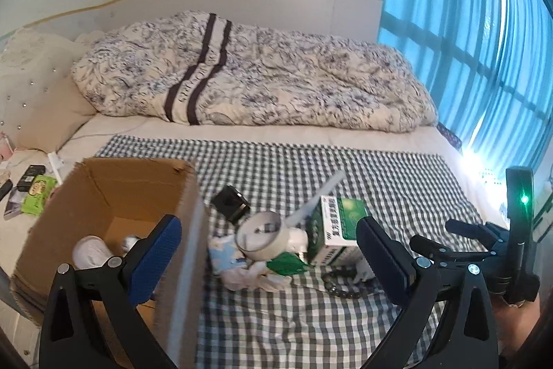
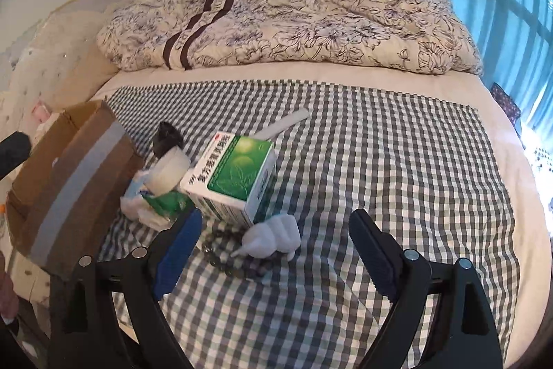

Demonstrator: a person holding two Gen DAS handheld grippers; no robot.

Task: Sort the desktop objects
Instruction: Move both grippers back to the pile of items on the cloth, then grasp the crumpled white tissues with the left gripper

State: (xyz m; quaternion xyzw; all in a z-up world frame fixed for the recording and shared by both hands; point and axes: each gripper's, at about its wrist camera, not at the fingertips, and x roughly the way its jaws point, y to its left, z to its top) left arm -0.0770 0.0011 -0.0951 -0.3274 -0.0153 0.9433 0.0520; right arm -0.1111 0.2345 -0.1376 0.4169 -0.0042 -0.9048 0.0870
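Right gripper (image 2: 273,251): jaws wide, empty, over white plastic piece (image 2: 271,237)
Left gripper (image 1: 266,248): spread, empty
Grip: centre it (beads (image 2: 221,251) underneath)
Drop: cardboard box (image 2: 74,175)

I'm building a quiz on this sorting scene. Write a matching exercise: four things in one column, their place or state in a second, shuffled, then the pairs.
Things:
1. green and white cardboard medicine box
2. string of dark round beads
3. brown cardboard box
4. floral quilt

Places or states:
A. bunched along the far side of the bed
B. open-topped, at the left edge of the checked cloth
C. propped on the pile, tilted
D. flat on the cloth, in front of the pile

Pairs: 1-C, 2-D, 3-B, 4-A
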